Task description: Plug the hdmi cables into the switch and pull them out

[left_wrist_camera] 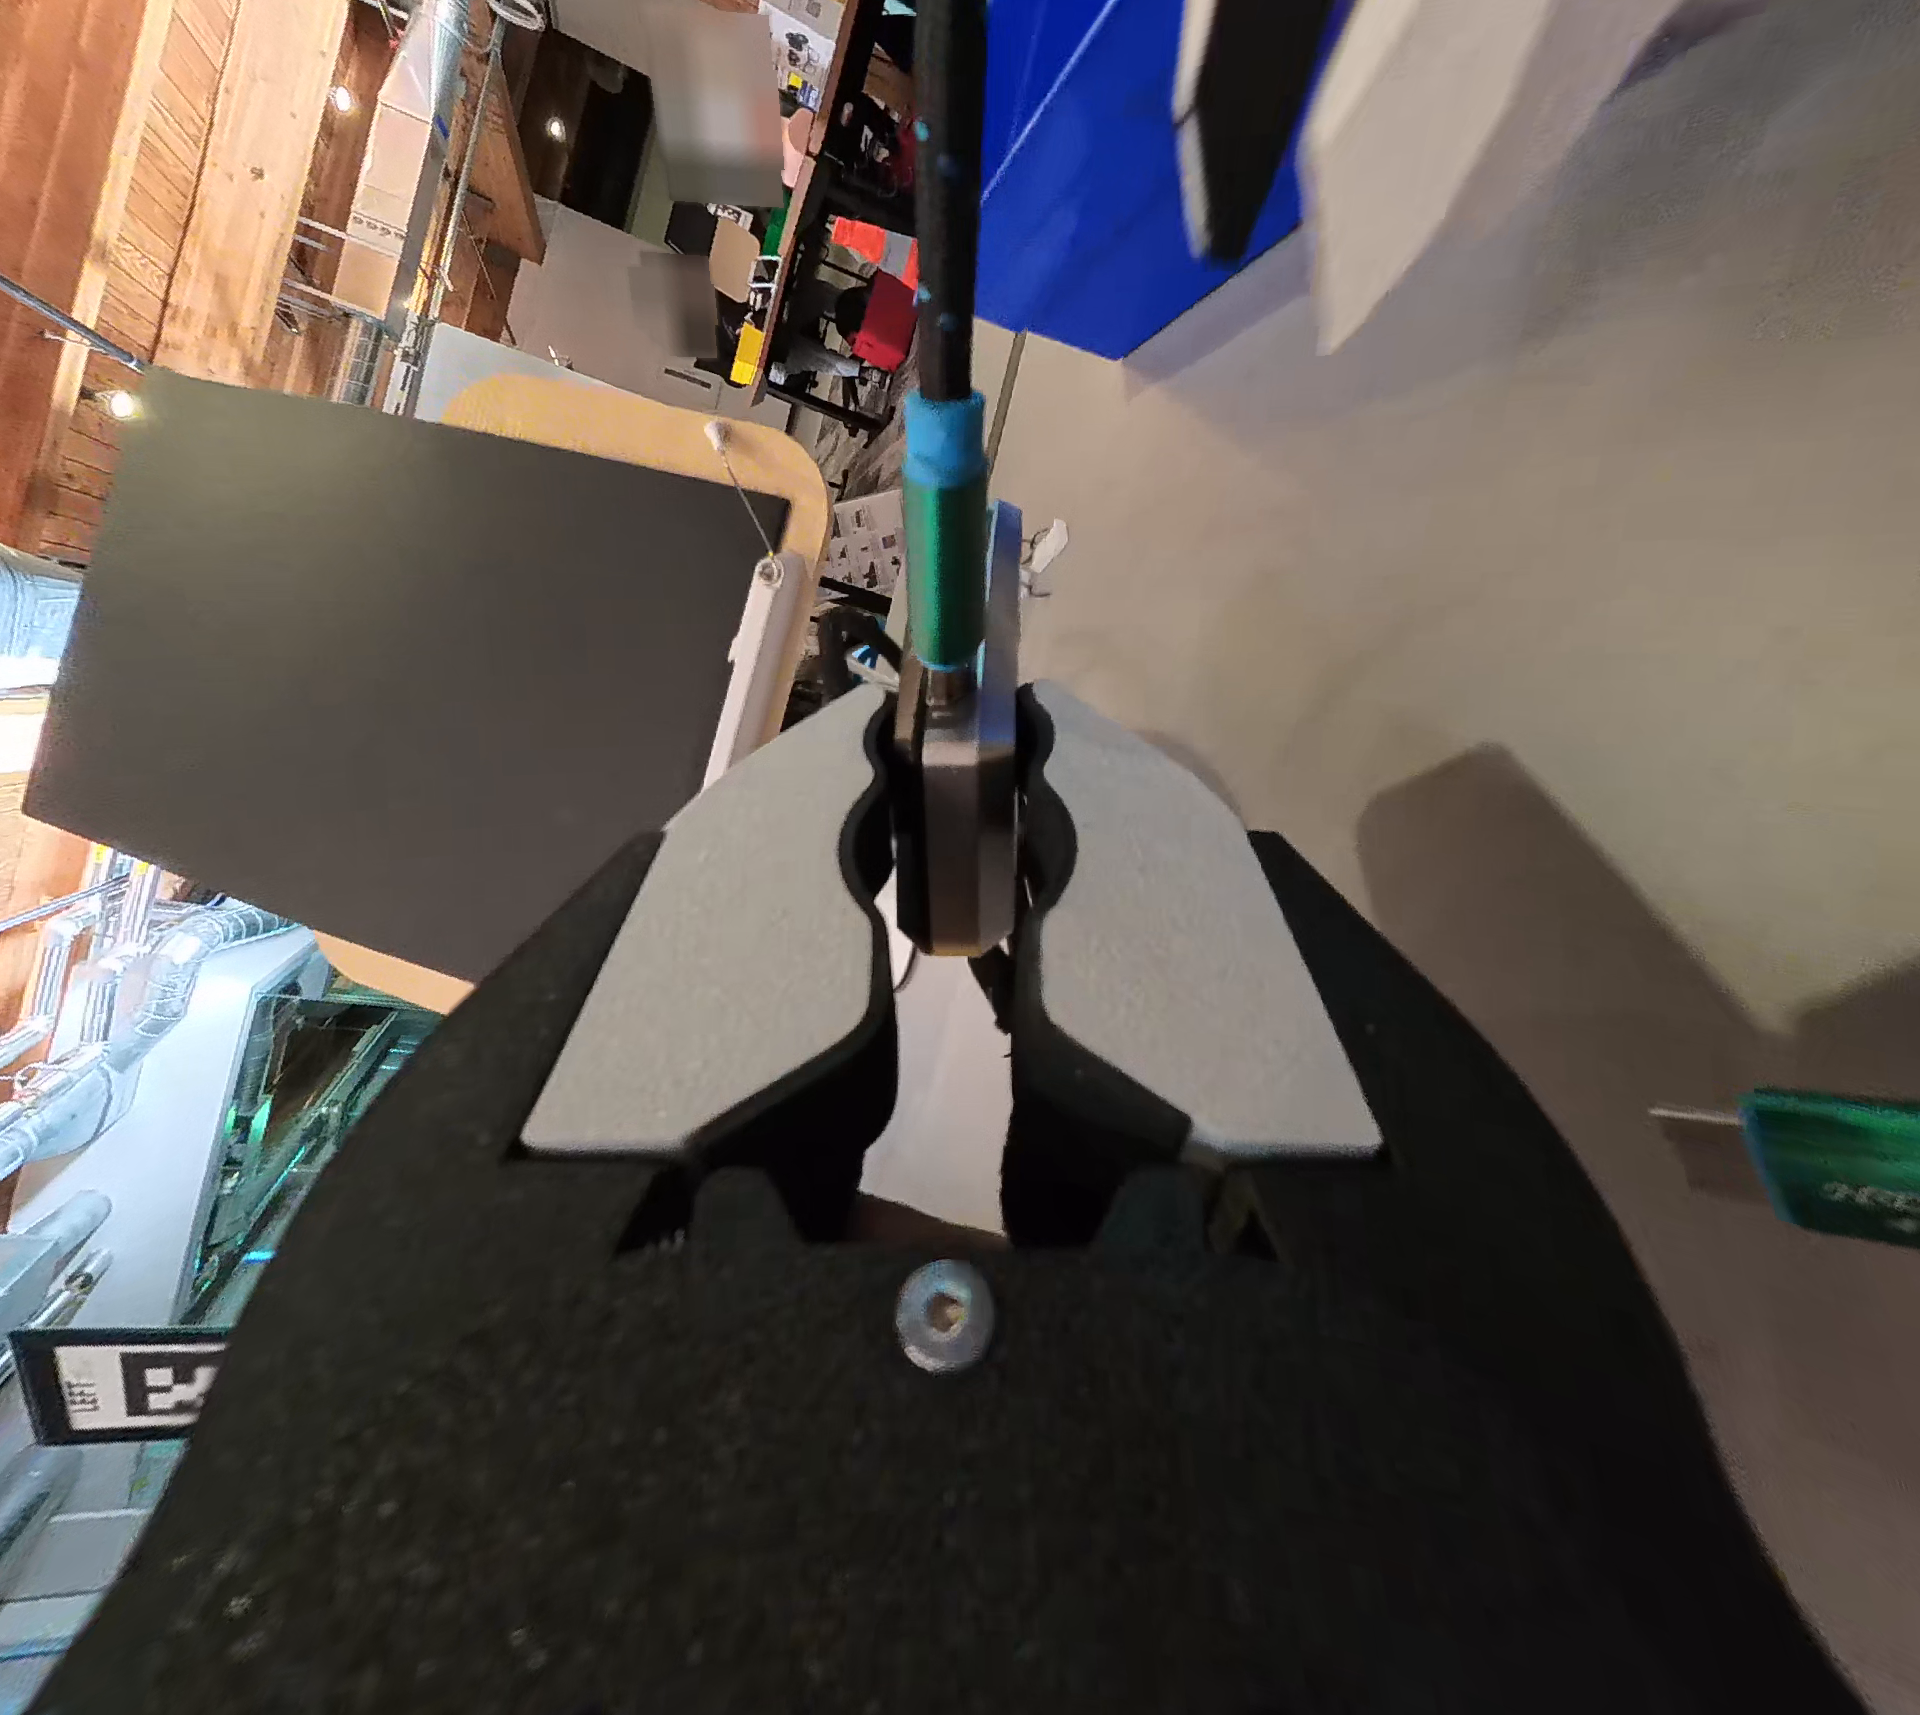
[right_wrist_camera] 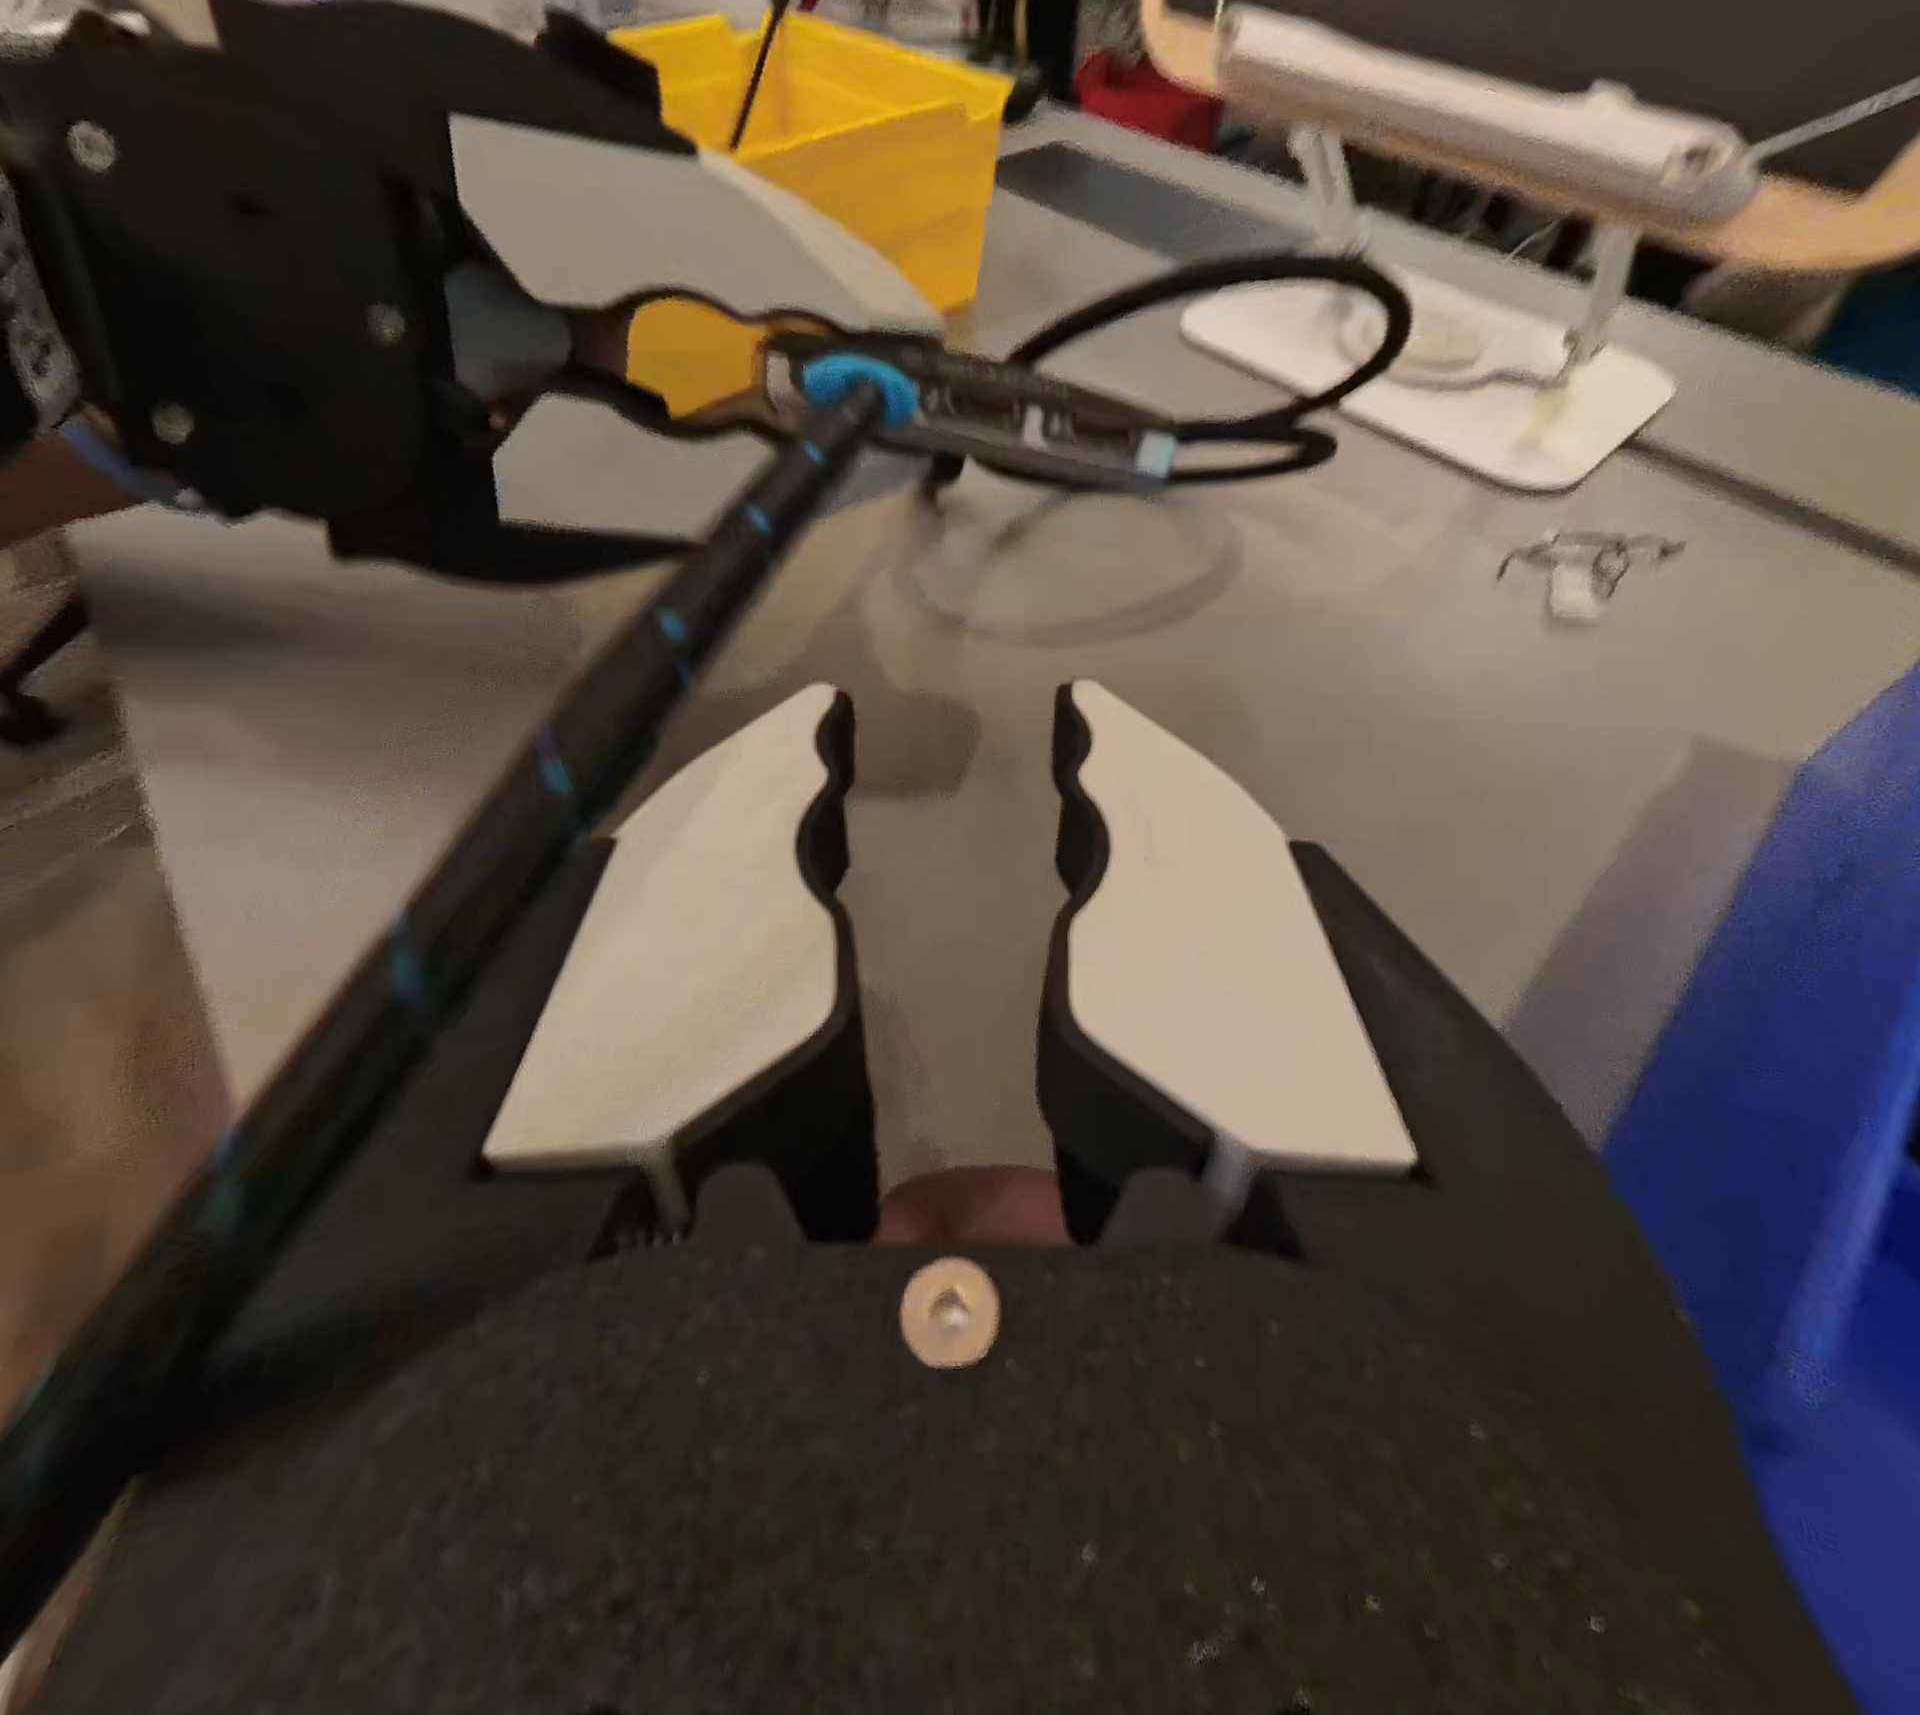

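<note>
My left gripper (left_wrist_camera: 956, 720) is shut on the edge of the switch (left_wrist_camera: 961, 844), a thin dark grey slab held off the table. A green HDMI plug (left_wrist_camera: 940, 564) with a blue collar sits in the switch, and its black blue-flecked cable (left_wrist_camera: 945, 107) runs away from it. A second green plug (left_wrist_camera: 1839, 1166) lies free at the right edge. In the right wrist view, my right gripper (right_wrist_camera: 951, 730) is open and empty, short of the switch (right_wrist_camera: 1039, 408). The left gripper (right_wrist_camera: 790, 377) holds the switch there. The flecked cable (right_wrist_camera: 623, 678) passes left of my right fingers.
A thin black cable loop (right_wrist_camera: 1299, 315) hangs from the switch's far end. A yellow bin (right_wrist_camera: 883, 138) stands behind it on the grey table (right_wrist_camera: 1351, 678). A white stand (right_wrist_camera: 1434, 377) is at the back right. A blue bin (right_wrist_camera: 1818, 1042) is close on the right. The tips of one gripper are about 8 centimetres away from the tips of the other.
</note>
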Available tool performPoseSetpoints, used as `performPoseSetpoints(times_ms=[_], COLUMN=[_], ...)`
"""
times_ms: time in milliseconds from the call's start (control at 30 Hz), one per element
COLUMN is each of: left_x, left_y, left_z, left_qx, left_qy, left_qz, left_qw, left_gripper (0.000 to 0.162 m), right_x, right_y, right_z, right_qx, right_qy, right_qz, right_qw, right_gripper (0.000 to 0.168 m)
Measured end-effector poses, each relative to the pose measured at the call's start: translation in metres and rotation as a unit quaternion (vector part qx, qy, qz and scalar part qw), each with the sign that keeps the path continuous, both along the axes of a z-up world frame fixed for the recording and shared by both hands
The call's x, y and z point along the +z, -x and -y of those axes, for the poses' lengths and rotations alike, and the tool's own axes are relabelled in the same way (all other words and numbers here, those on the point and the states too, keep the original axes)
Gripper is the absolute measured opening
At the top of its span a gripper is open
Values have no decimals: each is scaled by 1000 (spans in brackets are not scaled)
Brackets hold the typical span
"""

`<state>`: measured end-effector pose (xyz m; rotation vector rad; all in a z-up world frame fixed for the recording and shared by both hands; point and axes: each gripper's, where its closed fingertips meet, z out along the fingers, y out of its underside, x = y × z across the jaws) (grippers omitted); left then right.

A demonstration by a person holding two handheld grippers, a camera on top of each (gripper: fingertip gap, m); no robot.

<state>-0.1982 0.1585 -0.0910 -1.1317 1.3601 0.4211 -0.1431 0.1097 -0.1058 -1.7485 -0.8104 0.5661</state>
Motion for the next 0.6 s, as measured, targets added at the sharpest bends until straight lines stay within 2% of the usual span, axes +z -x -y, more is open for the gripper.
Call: performPoseSetpoints(times_ms=[67, 167, 433, 467, 533, 600], left_x=[-1, -2, -6, -7, -7, -8], left_y=[-1, 0, -1, -2, -3, -3], left_z=[2, 3, 3, 4, 4, 4], left_qx=[-2, -2, -5, -5, -6, -4], left_qy=[-3, -6, -4, -3, -3, -1], left_qz=[-3, -3, -8, -8, -10, -12], left_qw=[1000, 1000, 1000, 1000, 1000, 1000], left_gripper=[20, 20, 20, 20, 20, 20], right_x=[13, 27, 27, 27, 32, 32], right_y=[15, 26, 42, 42, 38, 39], right_z=[-7, -12, -6, -7, -9, -8], right_qx=[-13, 0, 11, 6, -9, -5], right_qy=[-32, -24, -34, -32, -38, -33], right_qz=[-37, -81, -89, -94, -102, -100], right_qw=[999, 996, 995, 995, 994, 994], right_gripper=[30, 31, 41, 40, 24, 19])
